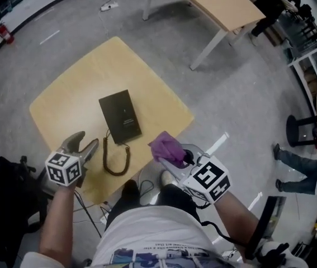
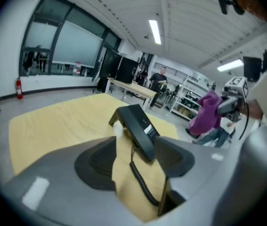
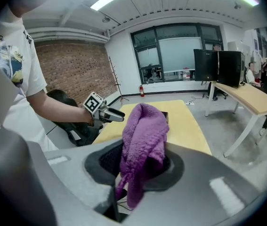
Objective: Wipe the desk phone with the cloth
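A black desk phone (image 1: 120, 116) lies flat on the small wooden table (image 1: 85, 71), its coiled cord (image 1: 116, 159) looping toward the near edge. My left gripper (image 1: 85, 145) hovers over the table's near left corner, jaws open and empty; in the left gripper view the phone (image 2: 135, 125) and cord (image 2: 141, 181) show between the fingers (image 2: 100, 164). My right gripper (image 1: 168, 156) is just off the table's near right edge, shut on a purple cloth (image 1: 166, 147). In the right gripper view the cloth (image 3: 142, 138) stands bunched up out of the jaws.
A longer wooden table (image 1: 219, 1) on white legs stands at the back. A person's legs (image 1: 298, 169) and a black stool (image 1: 301, 130) are on the right. A black chair (image 1: 4, 188) sits by my left arm. Grey floor surrounds the table.
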Tool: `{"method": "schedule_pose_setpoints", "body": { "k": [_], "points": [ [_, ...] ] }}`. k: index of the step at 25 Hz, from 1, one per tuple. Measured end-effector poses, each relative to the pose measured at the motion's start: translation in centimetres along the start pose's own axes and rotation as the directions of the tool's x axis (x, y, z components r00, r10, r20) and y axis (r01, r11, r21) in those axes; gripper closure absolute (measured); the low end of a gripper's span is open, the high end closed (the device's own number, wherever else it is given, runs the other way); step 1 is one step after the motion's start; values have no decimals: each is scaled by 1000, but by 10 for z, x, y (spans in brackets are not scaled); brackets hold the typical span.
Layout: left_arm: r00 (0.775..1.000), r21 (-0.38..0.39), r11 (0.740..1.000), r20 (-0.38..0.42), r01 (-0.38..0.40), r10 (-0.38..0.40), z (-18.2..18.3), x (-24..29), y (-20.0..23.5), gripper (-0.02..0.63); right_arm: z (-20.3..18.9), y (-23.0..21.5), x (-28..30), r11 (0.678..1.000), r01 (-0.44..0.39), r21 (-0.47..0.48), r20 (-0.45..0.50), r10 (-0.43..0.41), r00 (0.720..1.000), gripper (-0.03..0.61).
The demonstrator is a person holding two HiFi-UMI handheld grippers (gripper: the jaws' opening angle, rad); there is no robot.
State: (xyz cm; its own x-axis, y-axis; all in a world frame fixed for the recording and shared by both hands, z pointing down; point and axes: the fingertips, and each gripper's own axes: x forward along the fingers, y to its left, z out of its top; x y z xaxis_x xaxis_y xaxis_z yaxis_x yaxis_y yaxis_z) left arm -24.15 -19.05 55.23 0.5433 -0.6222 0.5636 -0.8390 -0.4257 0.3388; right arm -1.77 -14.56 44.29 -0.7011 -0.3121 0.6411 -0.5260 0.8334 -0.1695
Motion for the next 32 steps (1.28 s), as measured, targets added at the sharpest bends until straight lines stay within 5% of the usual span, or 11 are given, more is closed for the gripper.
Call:
{"method": "schedule_pose_setpoints", "body": {
  "k": [4,7,9,16,24,32],
  "points": [
    [995,206,973,35,-102,96,3,-53,-62,443,2,21,-14,990,-59,-129,-6,59,998,482],
    [995,249,963,52,-101,91,5,-71,-124,524,-6,32,-34,978,-97,-183,14,101,995,482],
    [995,204,976,70,-81,68,6,-76,-166,607,-14,36,-51,969,-123,-213,25,131,991,482],
    [981,43,993,161,-114,106,-6,-114,-303,607,-72,54,-136,918,-224,-327,-14,232,973,482],
    [965,-53,973,126,-223,228,-68,-158,-345,607,-127,77,-159,903,-277,-328,-7,291,957,482],
    [982,-28,990,127,-138,140,-89,-167,-384,607,-139,107,-177,925,-234,-300,33,255,966,482]
  ]
}}
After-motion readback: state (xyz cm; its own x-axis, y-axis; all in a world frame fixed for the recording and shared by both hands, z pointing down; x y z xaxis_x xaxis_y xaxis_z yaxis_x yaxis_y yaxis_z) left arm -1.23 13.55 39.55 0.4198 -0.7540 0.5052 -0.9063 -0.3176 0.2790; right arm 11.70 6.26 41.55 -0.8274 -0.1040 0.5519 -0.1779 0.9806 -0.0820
